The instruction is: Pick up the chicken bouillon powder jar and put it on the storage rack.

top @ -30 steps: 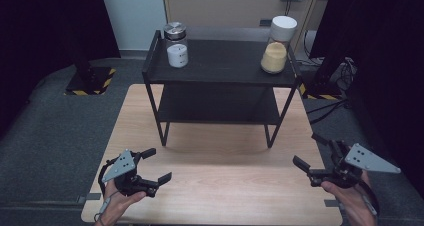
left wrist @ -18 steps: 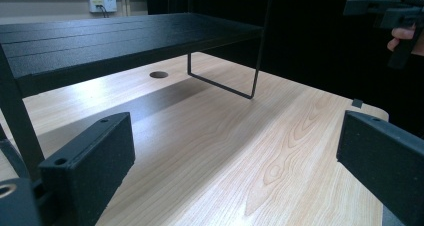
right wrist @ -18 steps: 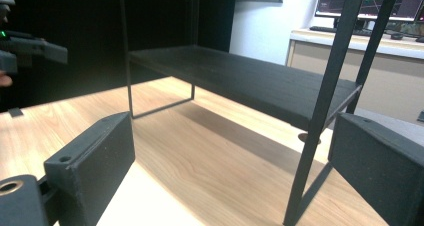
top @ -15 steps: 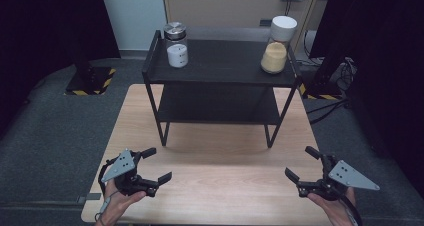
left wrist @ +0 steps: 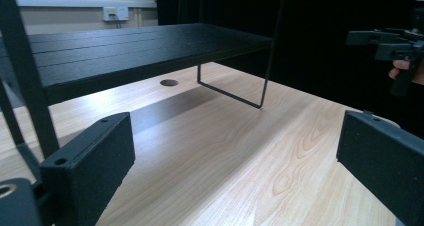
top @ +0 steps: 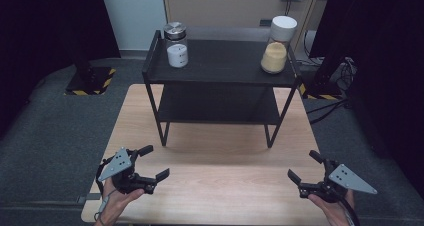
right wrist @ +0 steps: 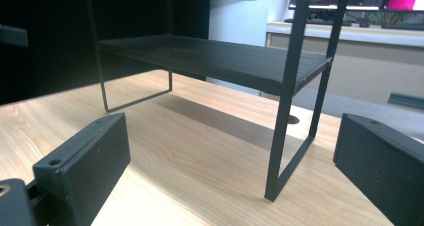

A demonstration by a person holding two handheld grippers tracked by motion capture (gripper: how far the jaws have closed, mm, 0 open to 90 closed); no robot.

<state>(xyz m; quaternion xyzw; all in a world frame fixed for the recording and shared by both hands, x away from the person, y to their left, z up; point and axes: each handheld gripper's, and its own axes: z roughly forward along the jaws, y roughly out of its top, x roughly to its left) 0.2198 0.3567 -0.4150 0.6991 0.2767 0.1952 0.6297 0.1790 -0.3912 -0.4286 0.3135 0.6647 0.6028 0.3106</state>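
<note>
1. Black shelf rack [top: 220, 81] stands toward the far half of my table [top: 215, 186], well apart from both claws, which are the nearest things to it.
2. My left claw [top: 152, 162] hovers over the near left corner of the table, jaws spread wide with nothing between them.
3. My right claw [top: 305, 166] sits low over the near right corner; its jaws have just been opening further and stand wide, with only bare wood between them.
4. From the left gripper view I look along the table under the rack's lower shelf [left wrist: 125, 51]; the other claw [left wrist: 395, 41] shows far off at the right edge, held in a hand.
5. From the right gripper view a front leg of the rack [right wrist: 282, 121] stands just ahead between my jaws, untouched.
6. On the rack's top shelf a small white jar [top: 177, 55] sits at the left, with a metal-lidded jar [top: 175, 32] right behind it.
7. At the top shelf's right end I see a white-capped jar of yellowish stuff [top: 275, 53].
</note>
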